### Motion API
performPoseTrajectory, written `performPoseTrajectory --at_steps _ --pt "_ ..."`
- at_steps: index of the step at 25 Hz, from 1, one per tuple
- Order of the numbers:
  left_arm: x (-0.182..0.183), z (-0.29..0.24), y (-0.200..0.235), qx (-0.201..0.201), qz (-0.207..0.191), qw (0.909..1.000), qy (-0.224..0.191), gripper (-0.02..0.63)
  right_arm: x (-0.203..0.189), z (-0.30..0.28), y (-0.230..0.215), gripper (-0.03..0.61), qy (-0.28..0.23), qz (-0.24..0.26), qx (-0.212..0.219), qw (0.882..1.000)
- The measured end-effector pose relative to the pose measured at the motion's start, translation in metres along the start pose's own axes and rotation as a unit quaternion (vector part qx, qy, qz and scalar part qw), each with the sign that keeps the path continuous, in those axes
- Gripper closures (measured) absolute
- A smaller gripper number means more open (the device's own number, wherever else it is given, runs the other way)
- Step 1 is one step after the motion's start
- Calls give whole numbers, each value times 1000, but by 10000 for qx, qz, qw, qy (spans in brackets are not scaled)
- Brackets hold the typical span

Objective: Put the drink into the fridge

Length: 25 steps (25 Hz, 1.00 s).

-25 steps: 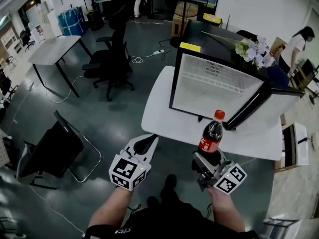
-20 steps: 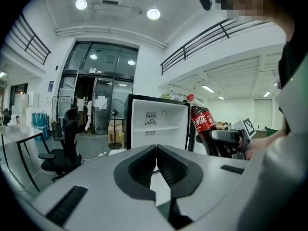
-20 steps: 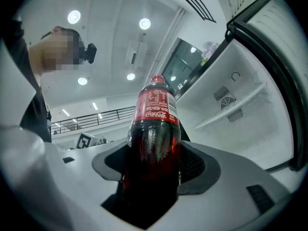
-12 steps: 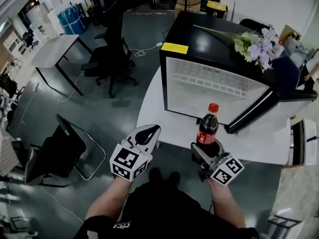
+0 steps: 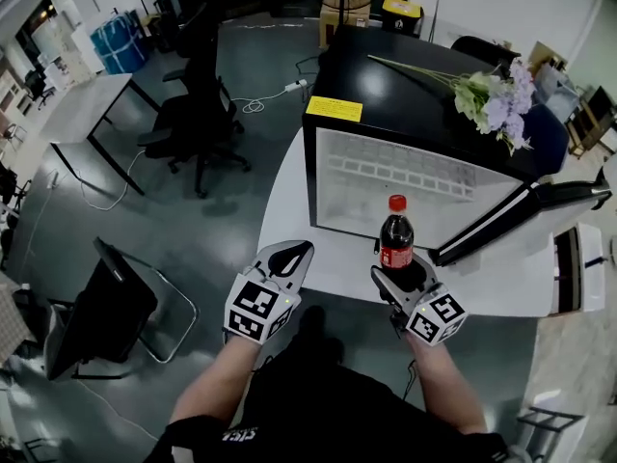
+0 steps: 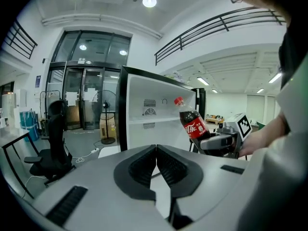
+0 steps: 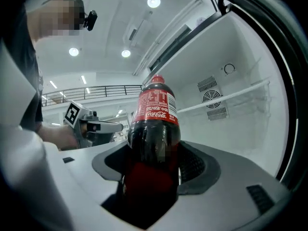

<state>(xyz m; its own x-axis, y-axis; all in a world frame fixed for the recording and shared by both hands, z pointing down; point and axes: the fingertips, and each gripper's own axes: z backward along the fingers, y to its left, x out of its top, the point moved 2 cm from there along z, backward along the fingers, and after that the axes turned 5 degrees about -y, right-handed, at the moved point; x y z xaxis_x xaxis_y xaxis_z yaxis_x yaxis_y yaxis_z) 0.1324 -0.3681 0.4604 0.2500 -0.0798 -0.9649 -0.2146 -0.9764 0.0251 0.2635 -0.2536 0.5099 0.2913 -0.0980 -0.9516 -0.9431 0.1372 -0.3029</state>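
Your right gripper (image 5: 398,276) is clamped on the lower body of the Coca-Cola bottle (image 5: 395,239). The bottle is upright, red cap up, and sits above the near edge of the white table (image 5: 289,201). It is just in front of the mini fridge (image 5: 405,85) opening, not inside. The fridge door (image 5: 525,210) is swung open to your right. Your left gripper (image 5: 289,256) has its jaws pressed together on nothing, beside the bottle, above the same near edge. Flowers (image 5: 496,99) lie on the fridge top.
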Motion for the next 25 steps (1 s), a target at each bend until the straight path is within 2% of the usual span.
performPoseTrajectory --at_steps 5,8,12,19,22,25 --pt "-13 -13 28 -19 146 9999 20 595 -5 -27 -27 282 344 417 -397 9977" --pt "-24 -23 36 -127 265 9995 69 595 -16 -40 -37 282 553 651 -402 9955" --pt "-37 -33 42 -242 391 9989 130 595 -33 -54 -46 282 763 635 -446 9941" --pt "-55 -37 55 -193 538 9982 175 595 -57 -75 -68 282 1322 921 -462 9859" --pt "-63 -37 56 -196 599 9978 226 595 -65 -83 -82 282 1579 1162 -491 9794" --pt "-69 -36 55 -195 635 9974 264 595 -75 -91 -99 282 2009 1549 -485 9661"
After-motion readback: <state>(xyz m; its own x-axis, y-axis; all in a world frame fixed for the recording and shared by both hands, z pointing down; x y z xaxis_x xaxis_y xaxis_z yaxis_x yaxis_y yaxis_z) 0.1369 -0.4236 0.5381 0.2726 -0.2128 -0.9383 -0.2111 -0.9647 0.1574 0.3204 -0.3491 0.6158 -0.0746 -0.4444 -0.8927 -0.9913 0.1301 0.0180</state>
